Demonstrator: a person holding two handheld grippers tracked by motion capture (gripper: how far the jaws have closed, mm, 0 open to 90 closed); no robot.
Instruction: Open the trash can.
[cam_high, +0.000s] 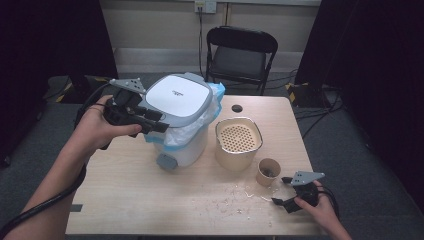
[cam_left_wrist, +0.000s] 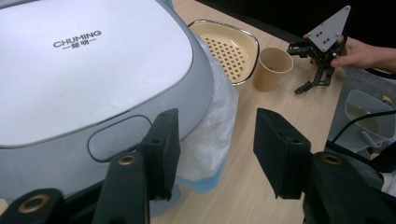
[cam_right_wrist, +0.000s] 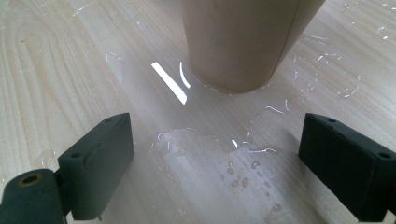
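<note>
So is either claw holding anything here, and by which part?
Nothing is held. The left claw stands open at the bin lid's front edge, nothing between its jaws; the right claw is open before the paper cup.

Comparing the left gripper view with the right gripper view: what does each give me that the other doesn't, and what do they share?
Left gripper view alone: the grey bin lid printed CHUMING, the white bag hanging beneath it, the beige strainer basket, and the right gripper in a hand farther off. The left gripper has its jaws apart beside the lid's front edge.

Right gripper view alone: water droplets spilled across the wood, seen close between its own open jaws.

Shared: the paper cup and the wooden table.
</note>
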